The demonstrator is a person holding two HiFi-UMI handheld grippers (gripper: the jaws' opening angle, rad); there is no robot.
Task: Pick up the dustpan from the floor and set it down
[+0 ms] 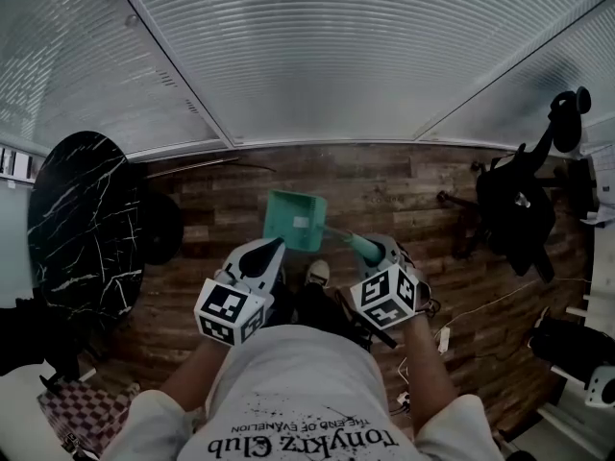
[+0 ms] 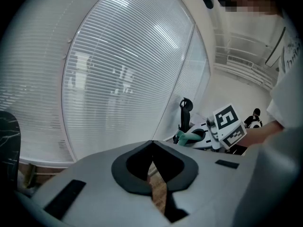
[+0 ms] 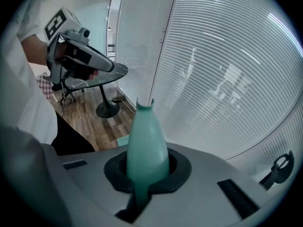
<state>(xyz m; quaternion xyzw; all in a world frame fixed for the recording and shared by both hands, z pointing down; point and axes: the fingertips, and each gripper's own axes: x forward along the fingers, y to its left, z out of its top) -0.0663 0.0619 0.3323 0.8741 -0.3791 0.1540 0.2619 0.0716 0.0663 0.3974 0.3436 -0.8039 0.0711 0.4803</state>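
Your right hand-held gripper [image 1: 371,249] clamps the teal dustpan [image 1: 296,221] by its handle over the wood floor [image 1: 404,185]; your left hand-held gripper [image 1: 265,254] is closed and empty.

One dustpan [image 1: 296,221], two grippers [image 1: 272,248] [image 1: 365,246], one table [image 1: 82,221].

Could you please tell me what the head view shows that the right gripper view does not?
Head view only: the right gripper from outside, a shoe and floor cables. Right gripper view only: its pads shut on the handle. Both: the dustpan, left gripper, table and blinds.
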